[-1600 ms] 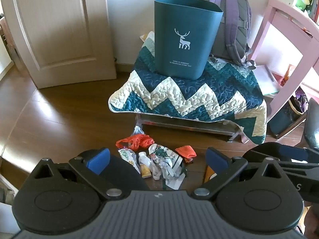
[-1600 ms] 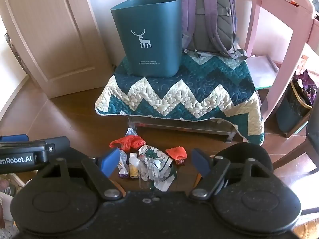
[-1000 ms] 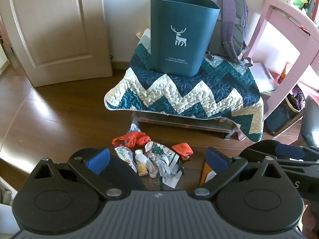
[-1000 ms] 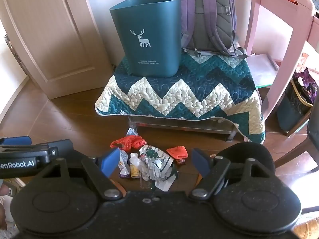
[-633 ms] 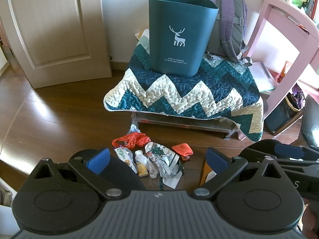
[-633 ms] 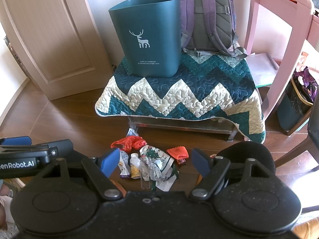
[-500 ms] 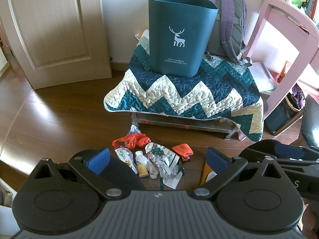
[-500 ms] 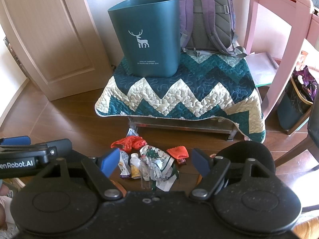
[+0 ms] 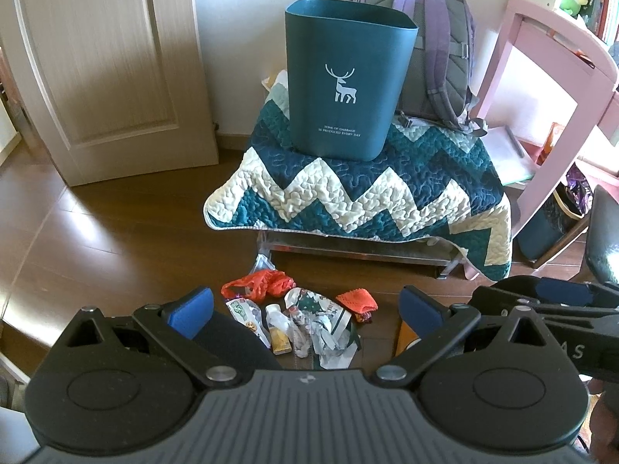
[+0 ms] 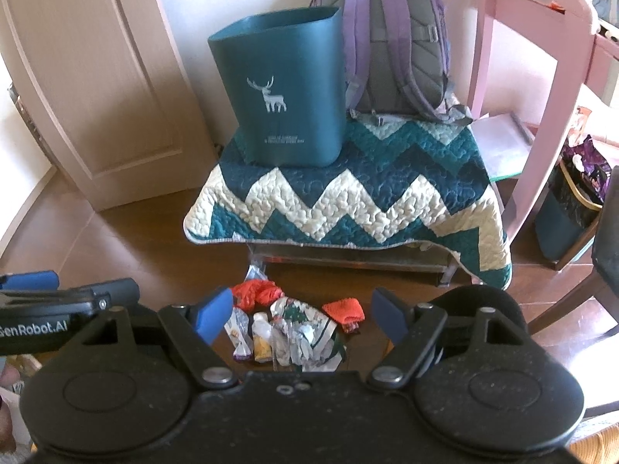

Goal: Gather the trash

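A pile of trash (image 9: 301,321) (image 10: 290,328) lies on the wooden floor: an orange plastic bag (image 9: 257,284), crumpled wrappers (image 9: 325,332), a small bottle (image 9: 278,332) and an orange scrap (image 9: 358,301). A teal bin with a white deer (image 9: 340,89) (image 10: 282,104) stands upright on a quilt-covered bench (image 9: 359,197). My left gripper (image 9: 303,309) hovers open above the pile, nothing between its blue pads. My right gripper (image 10: 301,313) is open too, above the same pile. Each gripper shows at the edge of the other's view.
A purple and grey backpack (image 9: 437,46) leans on the wall behind the bin. A pink chair frame (image 9: 553,96) and a dark basket (image 10: 568,212) stand to the right. A beige door (image 9: 96,62) is at the left. Bare floor (image 9: 108,239) spreads left of the bench.
Both grippers have drifted a little, so the bin and bench sit slightly differently in view. The right wrist view is blurred by motion now. The trash has not moved.
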`<state>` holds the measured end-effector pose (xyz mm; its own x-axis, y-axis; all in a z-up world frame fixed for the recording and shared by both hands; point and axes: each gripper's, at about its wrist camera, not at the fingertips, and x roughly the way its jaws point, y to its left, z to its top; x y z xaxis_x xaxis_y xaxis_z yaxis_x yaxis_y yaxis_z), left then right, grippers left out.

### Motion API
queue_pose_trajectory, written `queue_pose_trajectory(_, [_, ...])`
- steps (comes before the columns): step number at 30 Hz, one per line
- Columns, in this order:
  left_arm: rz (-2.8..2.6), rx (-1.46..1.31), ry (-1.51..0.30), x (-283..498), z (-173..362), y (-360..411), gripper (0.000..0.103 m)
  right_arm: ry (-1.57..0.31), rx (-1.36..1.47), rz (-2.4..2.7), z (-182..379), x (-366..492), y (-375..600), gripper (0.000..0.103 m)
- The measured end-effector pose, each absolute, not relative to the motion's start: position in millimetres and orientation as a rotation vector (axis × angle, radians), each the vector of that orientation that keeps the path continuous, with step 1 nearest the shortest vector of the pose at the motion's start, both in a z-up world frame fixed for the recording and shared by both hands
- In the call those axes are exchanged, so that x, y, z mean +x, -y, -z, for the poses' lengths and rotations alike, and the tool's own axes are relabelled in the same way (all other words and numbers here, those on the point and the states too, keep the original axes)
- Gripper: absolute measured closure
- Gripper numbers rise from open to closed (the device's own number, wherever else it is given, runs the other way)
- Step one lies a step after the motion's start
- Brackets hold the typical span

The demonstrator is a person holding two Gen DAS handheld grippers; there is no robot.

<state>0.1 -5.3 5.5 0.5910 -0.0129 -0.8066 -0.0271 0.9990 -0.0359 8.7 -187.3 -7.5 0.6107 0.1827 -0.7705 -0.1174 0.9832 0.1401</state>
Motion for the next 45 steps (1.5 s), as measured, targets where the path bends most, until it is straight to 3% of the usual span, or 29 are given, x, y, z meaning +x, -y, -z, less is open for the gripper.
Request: queue_pose_trajectory(45, [-0.012, -0.114, -0.904, 3.9, -8.6, -6.7, 0.0, -0.834, 0.025, -0.225, -1.1, 26.5, 185.4, 0.024])
